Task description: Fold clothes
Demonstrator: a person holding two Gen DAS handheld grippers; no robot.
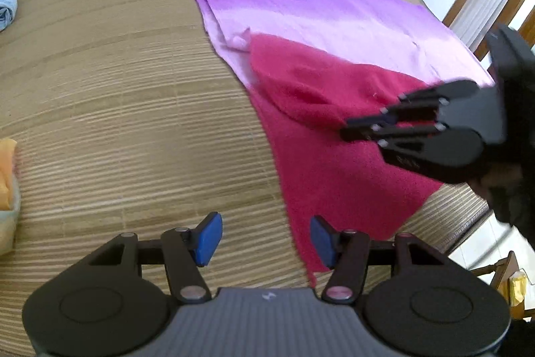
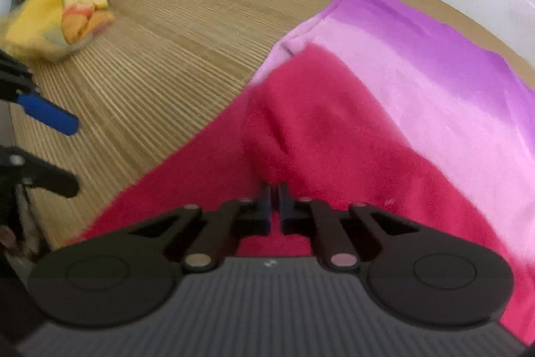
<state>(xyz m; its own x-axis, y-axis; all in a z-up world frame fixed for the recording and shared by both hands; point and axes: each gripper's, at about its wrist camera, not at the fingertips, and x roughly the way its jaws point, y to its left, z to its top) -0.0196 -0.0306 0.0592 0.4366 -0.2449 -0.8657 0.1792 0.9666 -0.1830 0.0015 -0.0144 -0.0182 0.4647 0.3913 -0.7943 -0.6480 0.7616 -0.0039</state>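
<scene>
Crimson-to-purple cloth [image 2: 384, 109] lay spread on bamboo mat [image 1: 133, 109]. Right tongs [image 2: 275, 206] clenched on a raised red fold; left tongs [image 1: 265, 238] released over the near edge. Best lifted evenly, kept taut.
</scene>
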